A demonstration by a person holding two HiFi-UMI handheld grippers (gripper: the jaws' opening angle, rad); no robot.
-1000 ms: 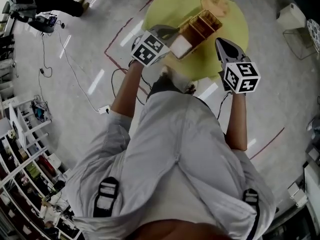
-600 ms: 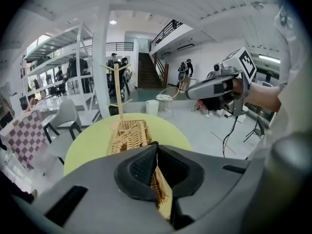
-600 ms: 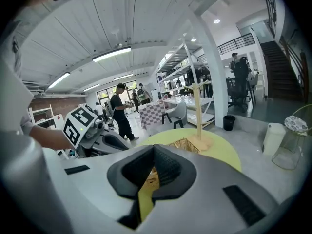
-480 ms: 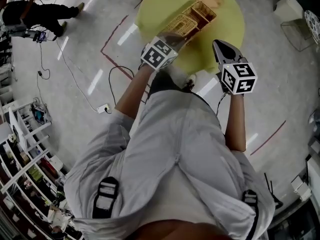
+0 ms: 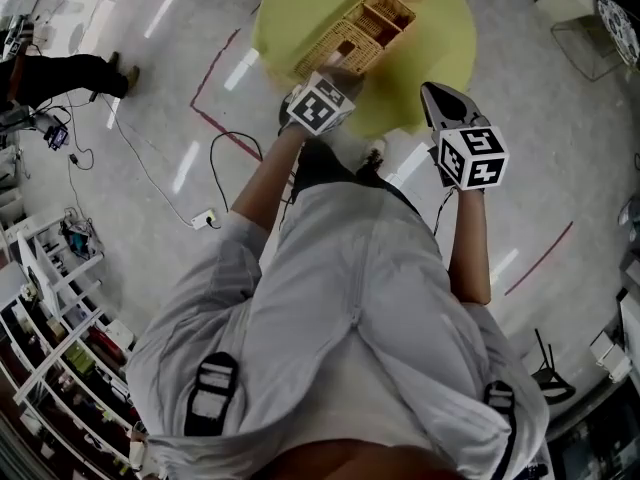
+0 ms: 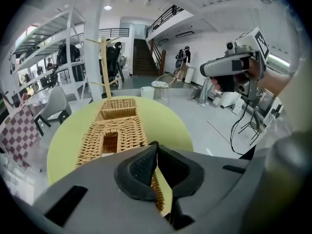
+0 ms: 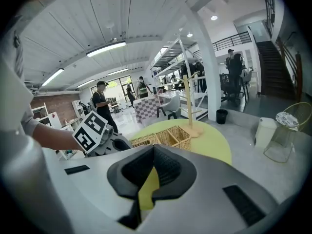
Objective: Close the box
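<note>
Near the box (image 6: 114, 130), left gripper (image 6: 155, 145), right gripper (image 7: 154, 147): jaws together, empty

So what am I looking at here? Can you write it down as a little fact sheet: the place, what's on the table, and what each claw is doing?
Place: large indoor hall, with people in the background
Table: round, yellow-green
Wicker box: long, on the table; lid lies flat; far section has no cover
Peg stand: wooden, upright on the table beyond the box
Left claw: shut, nothing between its tips, at the box's near end
Right claw: shut, empty, off to the side, clear of the box
</note>
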